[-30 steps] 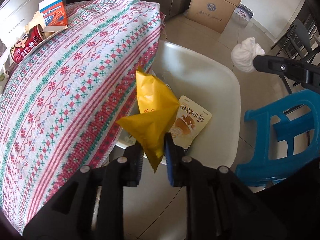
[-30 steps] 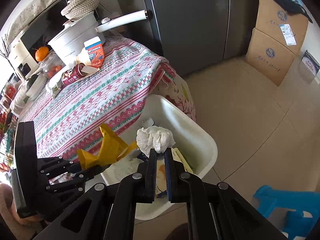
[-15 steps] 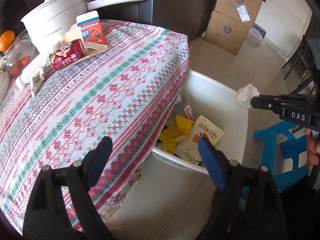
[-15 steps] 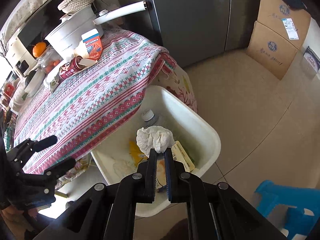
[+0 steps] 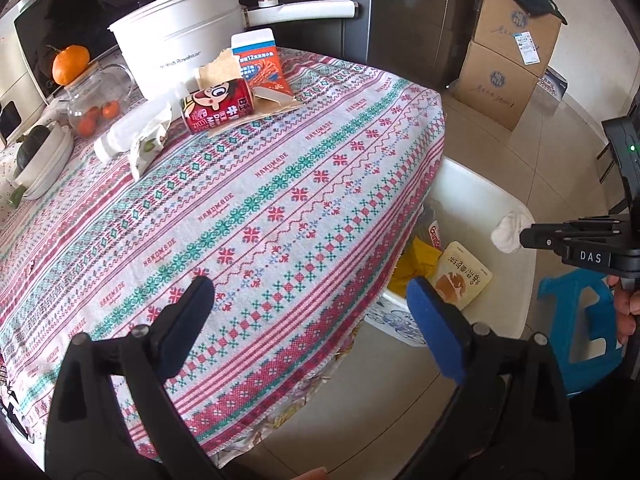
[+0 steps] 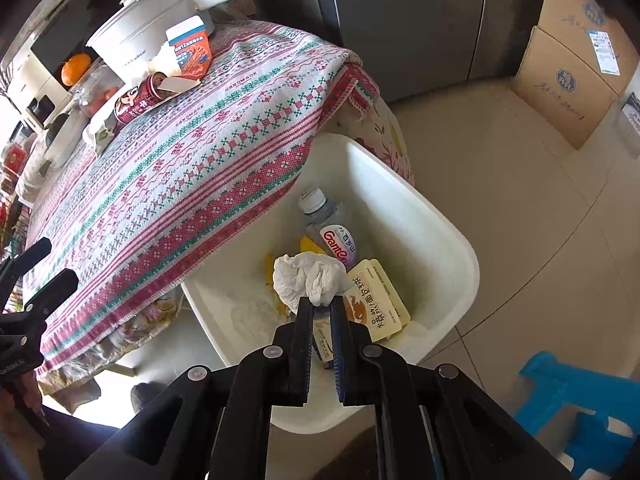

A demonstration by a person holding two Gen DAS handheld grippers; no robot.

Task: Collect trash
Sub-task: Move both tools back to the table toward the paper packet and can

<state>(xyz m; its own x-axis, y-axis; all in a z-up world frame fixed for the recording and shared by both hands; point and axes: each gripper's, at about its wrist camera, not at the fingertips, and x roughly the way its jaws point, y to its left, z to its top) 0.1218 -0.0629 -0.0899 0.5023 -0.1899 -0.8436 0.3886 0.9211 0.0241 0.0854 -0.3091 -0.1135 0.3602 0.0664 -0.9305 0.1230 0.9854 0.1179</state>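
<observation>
Now the right gripper [image 6: 322, 306] hangs over the white plastic bin [image 6: 460, 248], its jaws just starting to part, with the crumpled white tissue wad [image 6: 308, 276] still caught between the pads. A second ago it was clamped tight on that wad and sat a bit higher; it has dipped toward the bin, so the drop looks imminent, not done.

The left gripper [image 5: 308, 304] is wide and still spreading, nothing between its blue-padded fingers [image 5: 434, 328]. A second ago it pinched the yellow crinkly snack wrapper [image 5: 416, 260] above the bin; that wrapper now lies inside the bin, beside the cream bread packet [image 5: 460, 276] and the clear plastic bottle with a pink label [image 6: 336, 232]. So one piece is delivered, and the left has swung back over the patterned red-and-green tablecloth [image 5: 260, 200].

More trash waits on the cloth at the far side: red drink can on its side [image 5: 216, 106], white-and-orange carton [image 5: 260, 66], torn brown cardboard scrap [image 5: 216, 70], green-and-white wrapper [image 5: 150, 144]. My guess is the left goes for one of those next.

Beyond: white pot with a long handle [image 5: 176, 52], glass jar with small oranges [image 5: 94, 108], cardboard boxes [image 5: 504, 76] by the wall, blue plastic stool [image 6: 576, 408] on the tile floor.
</observation>
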